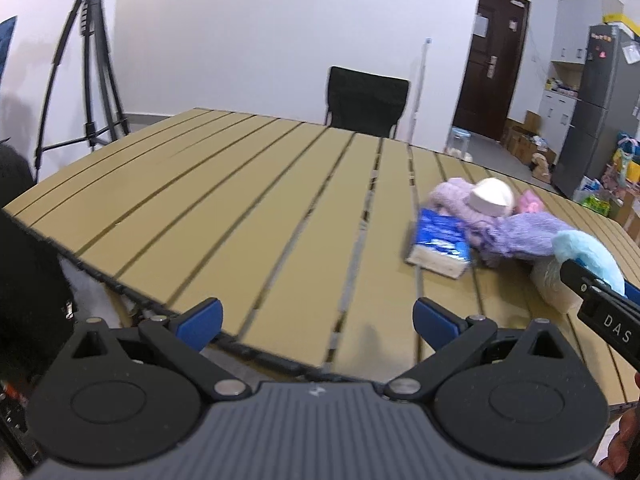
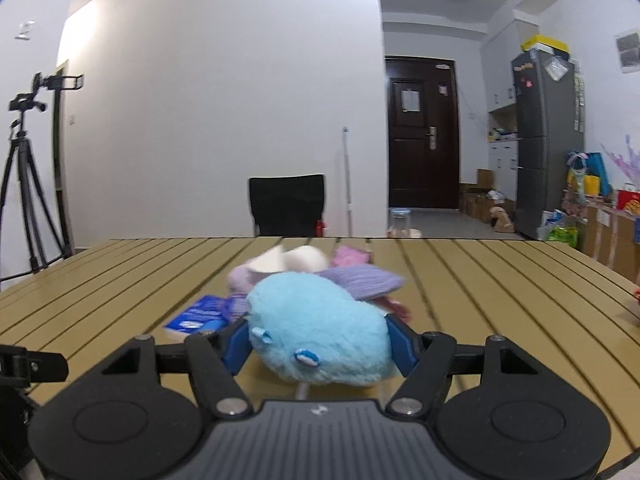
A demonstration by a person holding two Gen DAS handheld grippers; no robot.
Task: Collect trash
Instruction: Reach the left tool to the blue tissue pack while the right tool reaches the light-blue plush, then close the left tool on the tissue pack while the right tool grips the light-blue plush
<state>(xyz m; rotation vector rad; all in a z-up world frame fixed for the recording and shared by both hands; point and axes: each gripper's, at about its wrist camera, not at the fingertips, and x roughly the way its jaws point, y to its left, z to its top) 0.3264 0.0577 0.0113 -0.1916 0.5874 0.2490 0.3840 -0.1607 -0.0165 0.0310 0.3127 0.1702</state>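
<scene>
While the right gripper point(image 2: 318, 344) is pressing its two blue pads against the sides of a light blue plush toy point(image 2: 320, 332), the toy is sitting between the fingers and is filling the whole gap, so the jaws are standing about half open around its soft body. The toy is looking round and fluffy, with short pale fur and two small ear-like tabs, blue with white inside, on the side facing the camera. From the left wrist view the same toy point(image 1: 588, 254) is showing at the right edge, over the near right part of the slatted wooden table point(image 1: 240, 220), with the black arm of the right gripper in front of it.

Just behind the toy a small heap of soft things is lying on the table: a purple ribbed cloth point(image 2: 366, 280), a lilac fluffy piece point(image 1: 454, 196), a cream rounded piece point(image 1: 491, 197) and something pink point(image 2: 350, 258). A blue tissue packet point(image 1: 438, 242) is lying flat just beside this heap, on its left side.

The left gripper point(image 1: 318, 320) is hanging over the near edge of the table with its jaws standing wide apart and nothing between them.

A black chair point(image 2: 286, 204) is standing behind the far edge of the table, and a tripod point(image 1: 86, 64) is standing at the left by the white wall.
</scene>
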